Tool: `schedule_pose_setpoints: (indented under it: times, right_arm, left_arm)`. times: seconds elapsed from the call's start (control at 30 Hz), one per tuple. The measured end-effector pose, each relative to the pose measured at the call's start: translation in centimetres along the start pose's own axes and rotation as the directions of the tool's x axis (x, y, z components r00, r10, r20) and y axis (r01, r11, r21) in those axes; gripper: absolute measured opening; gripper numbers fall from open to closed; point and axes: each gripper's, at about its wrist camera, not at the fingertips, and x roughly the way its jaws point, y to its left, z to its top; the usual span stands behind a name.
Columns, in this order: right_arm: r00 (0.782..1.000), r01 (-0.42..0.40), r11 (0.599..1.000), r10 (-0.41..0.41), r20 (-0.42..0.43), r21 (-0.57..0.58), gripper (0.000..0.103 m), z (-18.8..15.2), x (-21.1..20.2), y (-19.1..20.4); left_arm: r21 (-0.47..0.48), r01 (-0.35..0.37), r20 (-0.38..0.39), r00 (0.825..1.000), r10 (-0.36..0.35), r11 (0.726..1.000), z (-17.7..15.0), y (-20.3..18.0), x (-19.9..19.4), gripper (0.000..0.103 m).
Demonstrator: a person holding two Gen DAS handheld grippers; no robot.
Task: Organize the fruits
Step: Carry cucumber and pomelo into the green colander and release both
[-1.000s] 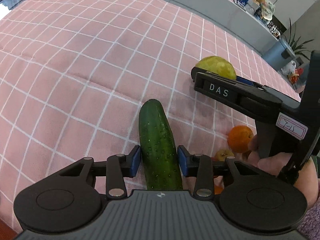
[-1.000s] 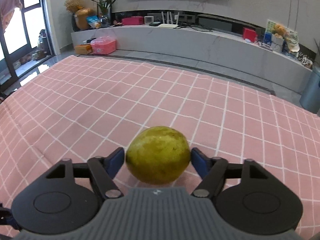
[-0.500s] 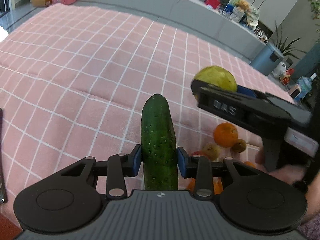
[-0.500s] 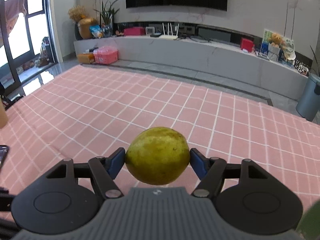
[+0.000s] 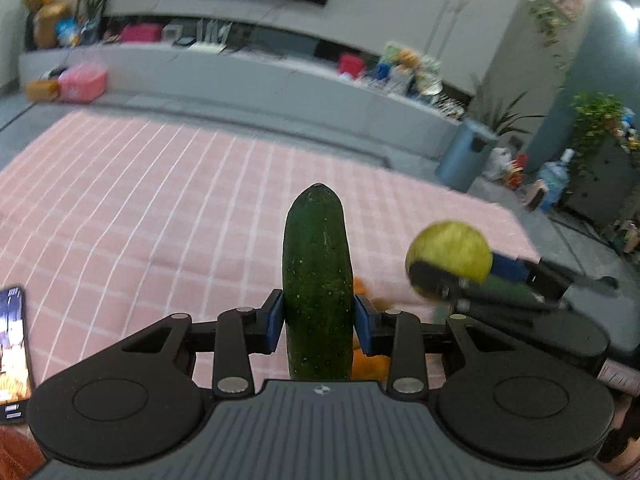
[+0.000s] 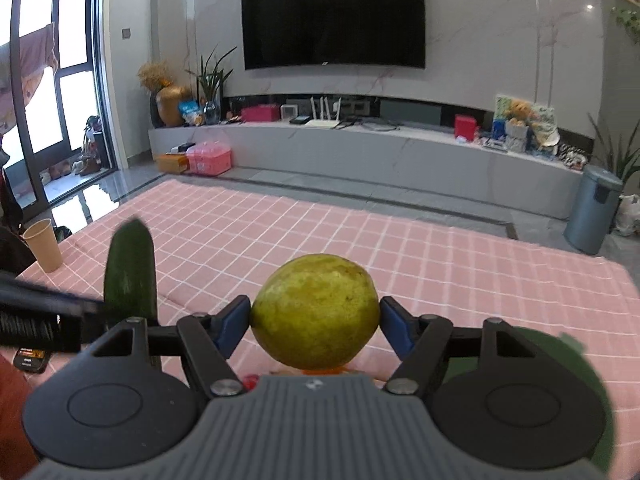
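My left gripper (image 5: 318, 322) is shut on a dark green cucumber (image 5: 317, 264), which points away from me above the pink checked cloth (image 5: 160, 208). Its blue pads press the cucumber's lower part. My right gripper (image 6: 316, 322) is shut on a round yellow-green fruit (image 6: 316, 308), held in the air. In the left wrist view that yellow-green fruit (image 5: 450, 258) and the right gripper show blurred to the right of the cucumber. In the right wrist view the cucumber (image 6: 130, 276) stands at the left. Orange fruits (image 5: 370, 364) lie partly hidden below the left gripper.
A phone (image 5: 14, 344) lies at the cloth's left edge. A paper cup (image 6: 43, 245) stands at the far left of the cloth. Beyond the cloth are a low grey TV bench (image 6: 360, 152), a pink box (image 6: 209, 161) and a grey bin (image 6: 592, 210).
Both grippers have risen off the cloth with their fruit and tilted up, so more of the room shows. The cucumber has come off the cloth. The right gripper now sits lower right in the left view.
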Motion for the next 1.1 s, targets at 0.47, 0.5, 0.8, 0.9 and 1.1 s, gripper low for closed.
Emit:
schedule_pose_setpoints:
  times: [0.47, 0.5, 0.8, 0.9, 1.1]
  right_arm:
    - [0.989, 0.113, 0.989, -0.121, -0.086, -0.093, 0.067, -1.6, -7.0, -8.1]
    - [0.987, 0.115, 0.988, -0.125, -0.101, -0.100, 0.067, -1.8, -6.8, -8.6]
    - [0.944, 0.060, 0.988, -0.102, -0.313, -0.140, 0.067, -4.3, -3.2, -12.4]
    - [0.922, 0.017, 0.986, -0.080, -0.378, -0.166, 0.067, -4.8, -1.5, -12.9]
    - [0.880, -0.055, 0.973, -0.060, -0.471, -0.226, 0.067, -6.1, 0.8, -13.1]
  left_arm:
    - [0.210, 0.255, -0.016, 0.966, -0.257, 0.944, 2.9, -10.9, 3.1, 0.041]
    - [0.211, 0.274, -0.038, 0.961, -0.272, 0.938, 3.0, -11.4, 4.0, 0.041]
    - [0.213, 0.318, -0.237, 0.934, -0.267, 0.924, 2.2, -14.0, 12.4, 0.041]
    - [0.213, 0.331, -0.300, 0.918, -0.261, 0.919, 1.8, -14.3, 14.2, 0.041]
    - [0.259, 0.336, -0.389, 0.894, -0.221, 0.906, 0.7, -15.0, 16.6, 0.041]
